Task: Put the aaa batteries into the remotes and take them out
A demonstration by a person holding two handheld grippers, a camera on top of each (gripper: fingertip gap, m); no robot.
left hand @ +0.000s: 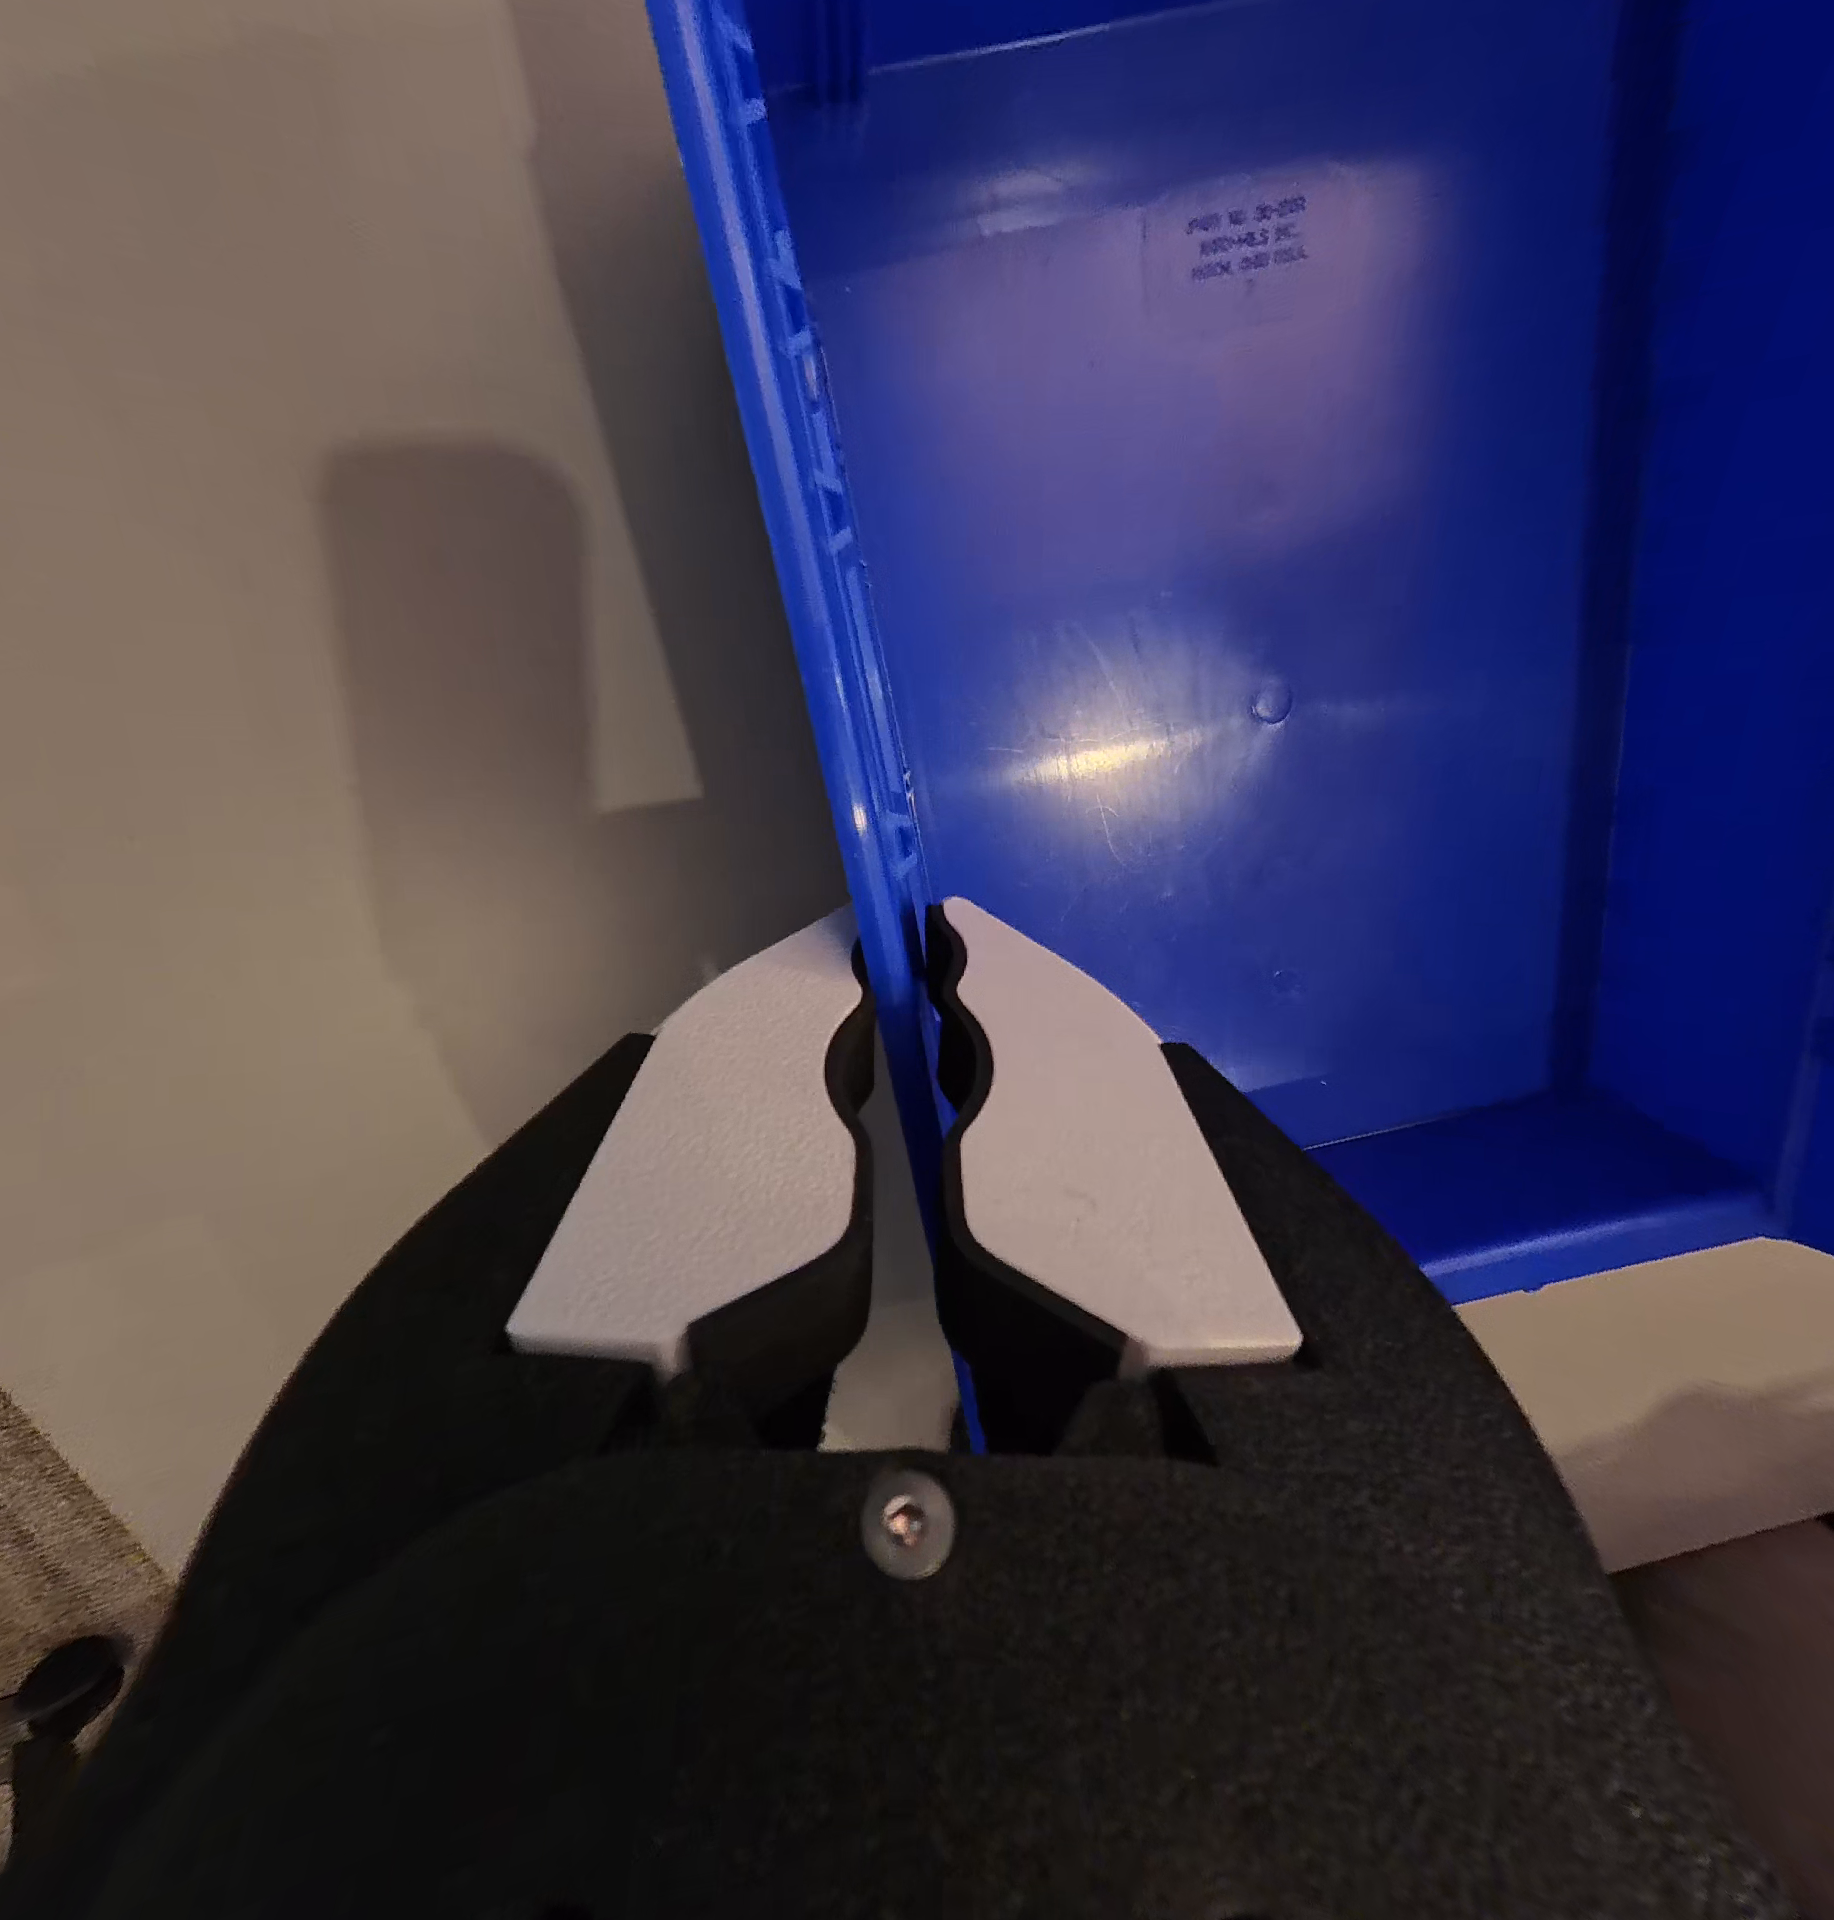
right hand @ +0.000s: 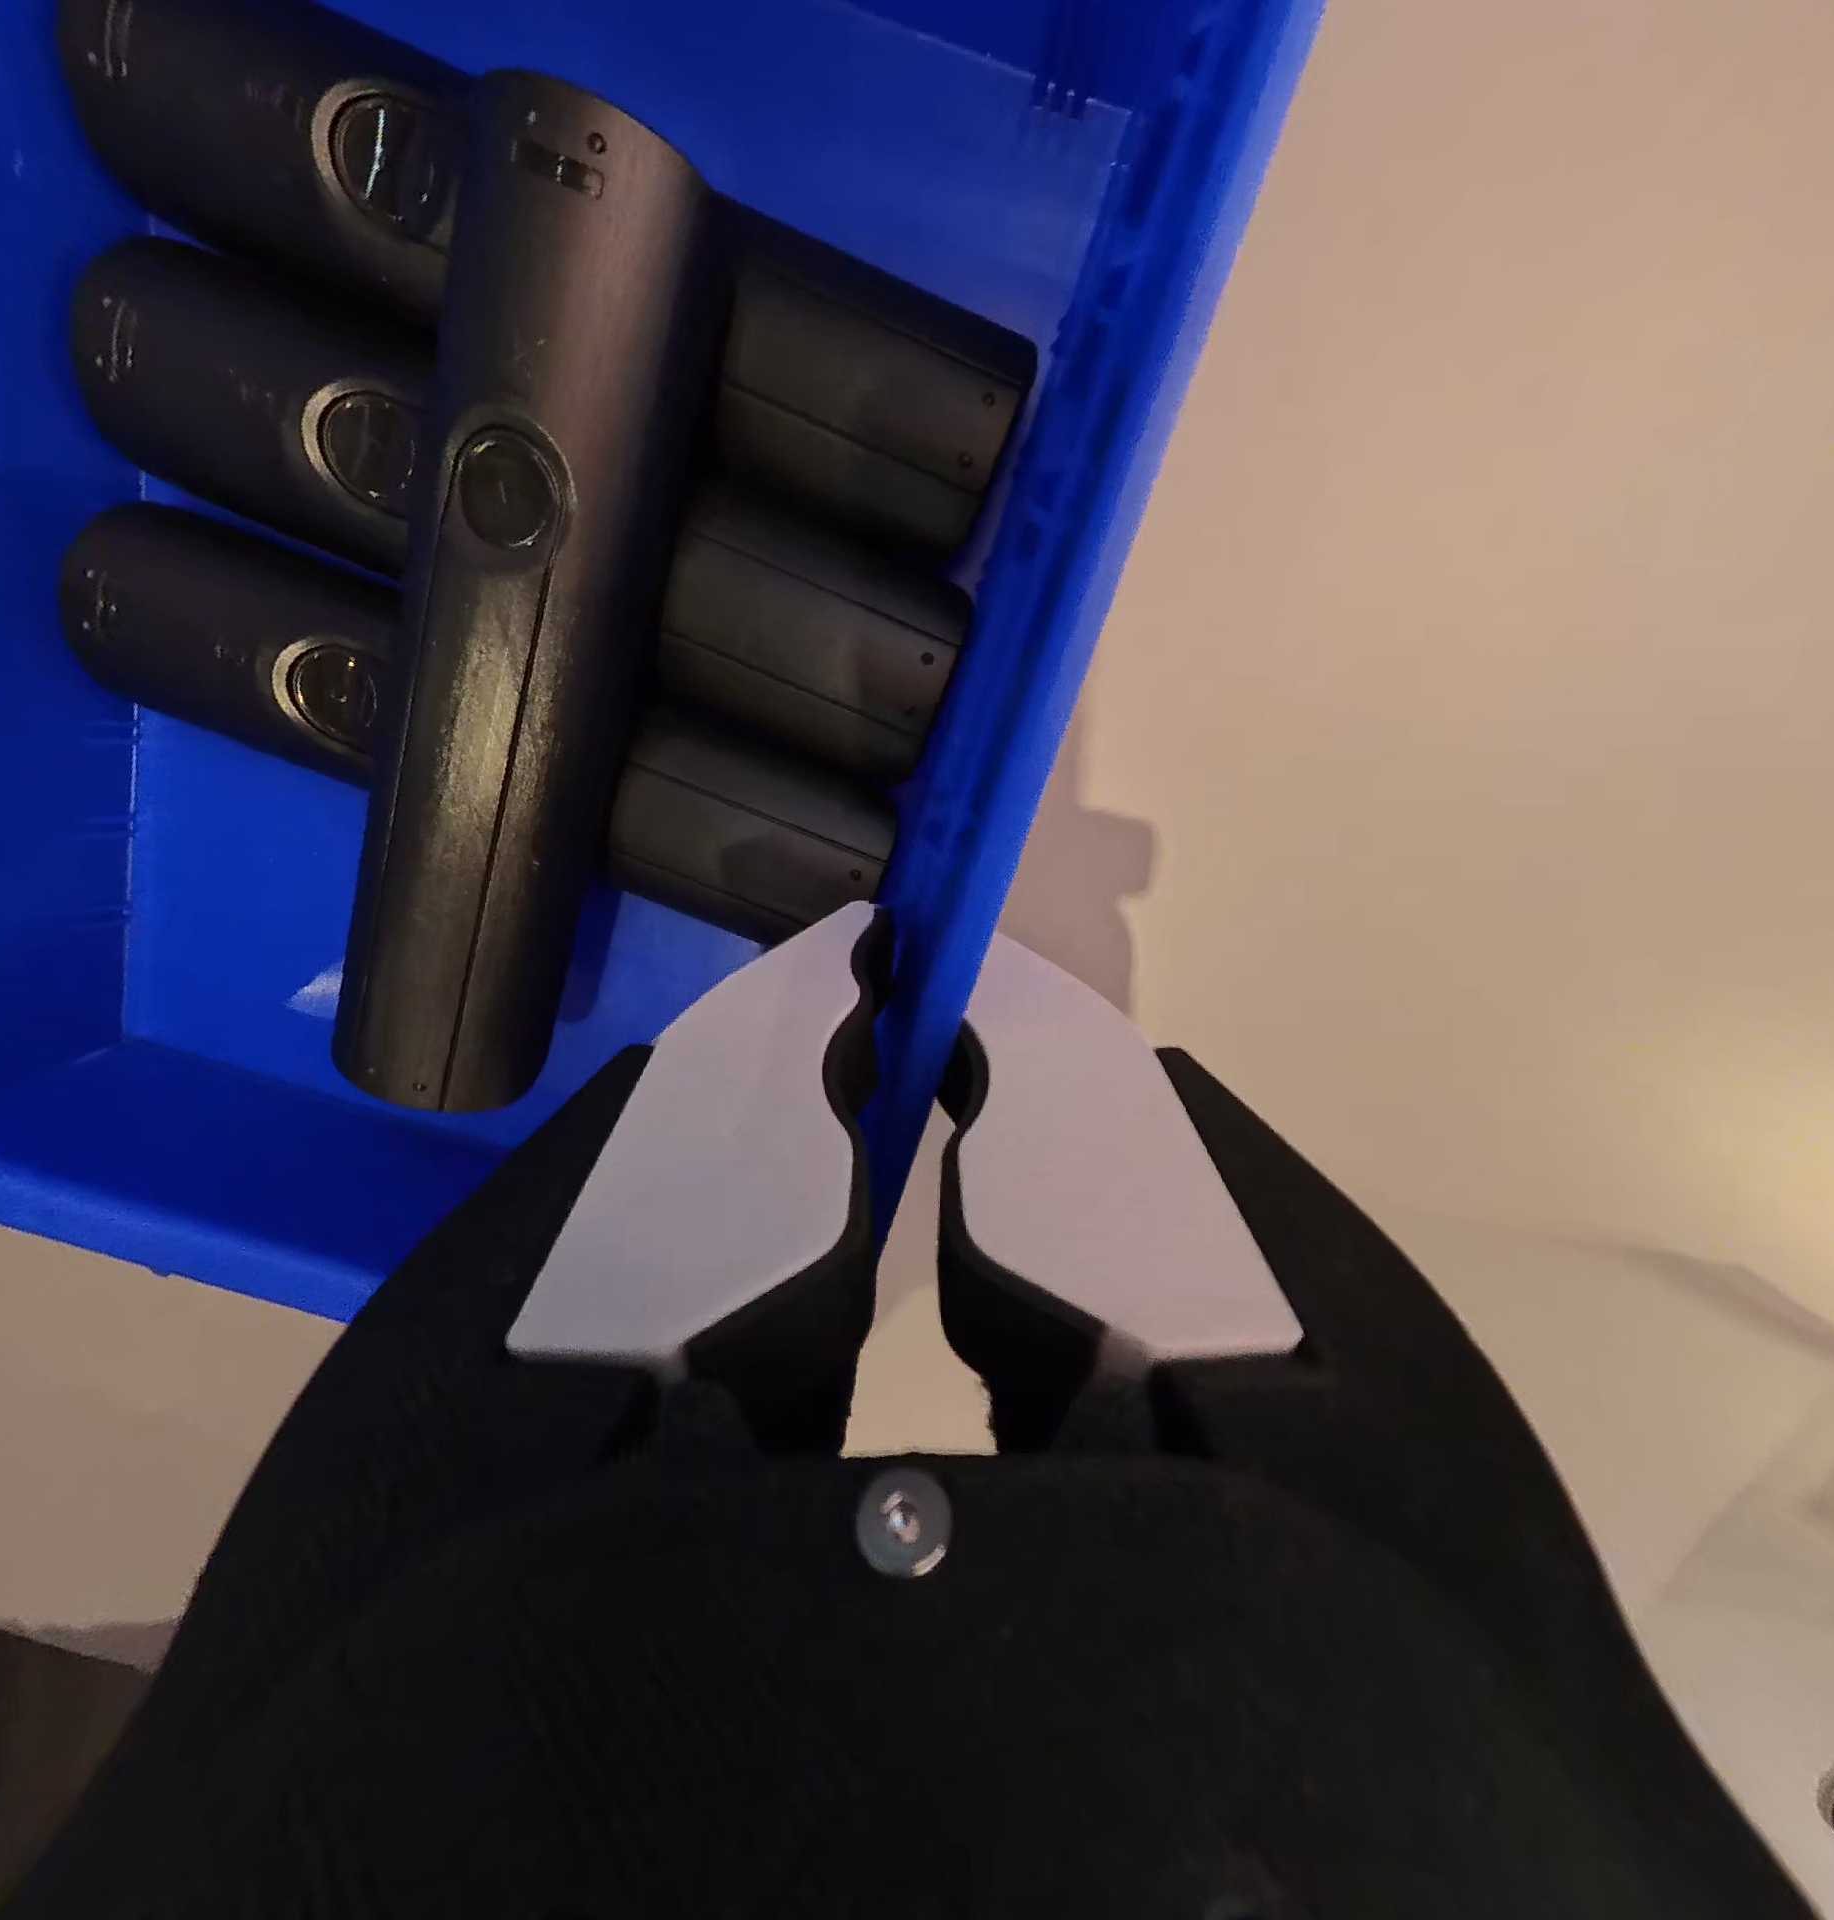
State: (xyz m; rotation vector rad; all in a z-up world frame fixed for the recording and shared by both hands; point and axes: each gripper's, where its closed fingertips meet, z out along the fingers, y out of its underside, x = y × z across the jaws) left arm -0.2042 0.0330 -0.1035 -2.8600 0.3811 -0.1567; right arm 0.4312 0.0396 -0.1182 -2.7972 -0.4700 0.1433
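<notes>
Two grippers, left (left hand: 897,997) and right (right hand: 908,997), each clamped on blue bin (right hand: 1048,644) wall. Remotes (right hand: 518,582) inside: light, smooth, slippery; grip mid-body across width.

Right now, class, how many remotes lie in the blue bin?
4. Three lie side by side in the blue bin: upper remote, middle remote, lower remote. The fourth remote lies crosswise on top. Others may hide beneath.

Blue bin (right hand: 1038,644), black remotes (right hand: 539,582), white fingers (left hand: 726,1143).
</notes>
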